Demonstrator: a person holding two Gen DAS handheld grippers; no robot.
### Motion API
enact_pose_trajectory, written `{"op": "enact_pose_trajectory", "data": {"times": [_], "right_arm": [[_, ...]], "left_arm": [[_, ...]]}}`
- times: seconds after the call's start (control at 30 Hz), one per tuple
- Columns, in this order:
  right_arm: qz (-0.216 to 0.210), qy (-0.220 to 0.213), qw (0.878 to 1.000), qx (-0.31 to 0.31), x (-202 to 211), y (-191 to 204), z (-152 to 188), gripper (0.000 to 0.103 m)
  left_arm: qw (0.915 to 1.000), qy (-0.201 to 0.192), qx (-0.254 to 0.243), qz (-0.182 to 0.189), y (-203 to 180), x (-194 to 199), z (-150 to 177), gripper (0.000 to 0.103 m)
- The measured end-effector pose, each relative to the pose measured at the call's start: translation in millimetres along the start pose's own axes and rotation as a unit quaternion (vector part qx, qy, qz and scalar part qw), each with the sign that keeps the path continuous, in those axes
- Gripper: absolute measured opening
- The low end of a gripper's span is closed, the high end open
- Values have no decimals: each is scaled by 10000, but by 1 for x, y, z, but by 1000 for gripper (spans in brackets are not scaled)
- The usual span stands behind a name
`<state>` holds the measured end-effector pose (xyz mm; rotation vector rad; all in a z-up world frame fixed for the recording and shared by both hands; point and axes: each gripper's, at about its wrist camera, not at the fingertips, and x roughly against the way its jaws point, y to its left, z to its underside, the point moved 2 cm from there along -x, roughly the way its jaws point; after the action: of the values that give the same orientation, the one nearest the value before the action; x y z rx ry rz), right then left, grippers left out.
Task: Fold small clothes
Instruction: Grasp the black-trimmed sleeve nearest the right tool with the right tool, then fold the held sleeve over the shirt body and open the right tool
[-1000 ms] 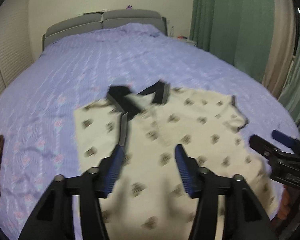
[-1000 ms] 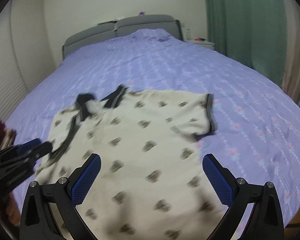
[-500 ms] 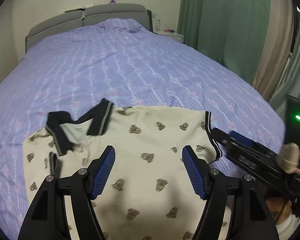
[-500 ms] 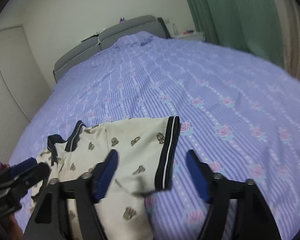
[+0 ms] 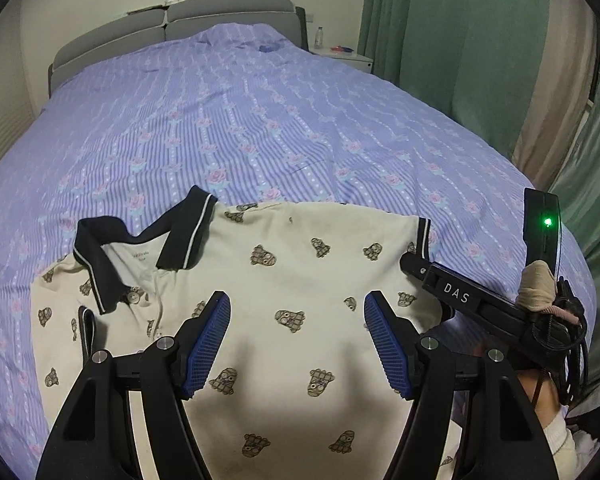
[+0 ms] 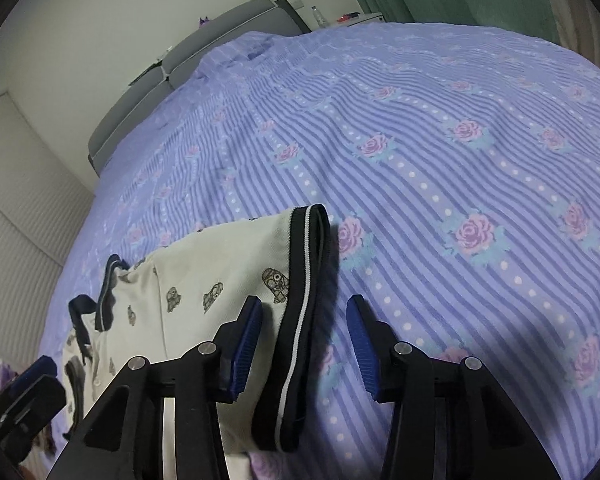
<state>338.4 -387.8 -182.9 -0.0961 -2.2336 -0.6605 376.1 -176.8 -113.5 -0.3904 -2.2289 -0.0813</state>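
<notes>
A small cream polo shirt (image 5: pixel 284 280) with a dark print and black collar (image 5: pixel 100 256) lies flat on the bed. My left gripper (image 5: pixel 298 340) is open and empty above the shirt's chest. My right gripper (image 6: pixel 304 344) is open, its jaws on either side of the black-trimmed right sleeve cuff (image 6: pixel 300 320), just above it. The right gripper also shows in the left wrist view (image 5: pixel 460 296) at the sleeve (image 5: pixel 420 236). The left gripper shows at the lower left of the right wrist view (image 6: pixel 24 392).
The bed has a purple striped floral cover (image 5: pixel 300 120) and a grey headboard (image 5: pixel 220 8). Green curtains (image 5: pixel 460 40) hang on the right. A nightstand (image 5: pixel 348 54) with a bottle stands by the headboard.
Both grippers moved forward and lower over the shirt. My right gripper swung right to the sleeve cuff and narrowed its opening. The shirt now lies still and flat.
</notes>
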Motion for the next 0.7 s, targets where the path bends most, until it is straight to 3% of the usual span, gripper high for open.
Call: {"op": "enact_pose_trajectory", "data": {"times": [0.33,0.5,0.7], "right_arm": [[-73,-106,9995,300,9,13,-6,7],[-48,-398,9916,1228,38,66,-12,7],[14,-175,9751,2211,30,128,6,6]], "left_arm": [[9997,-146,184,-101,26,20,3,69],[9981,-289,486,-240,56,37,13,69],[9958,-187,818,-366,91,43,32,69]]}}
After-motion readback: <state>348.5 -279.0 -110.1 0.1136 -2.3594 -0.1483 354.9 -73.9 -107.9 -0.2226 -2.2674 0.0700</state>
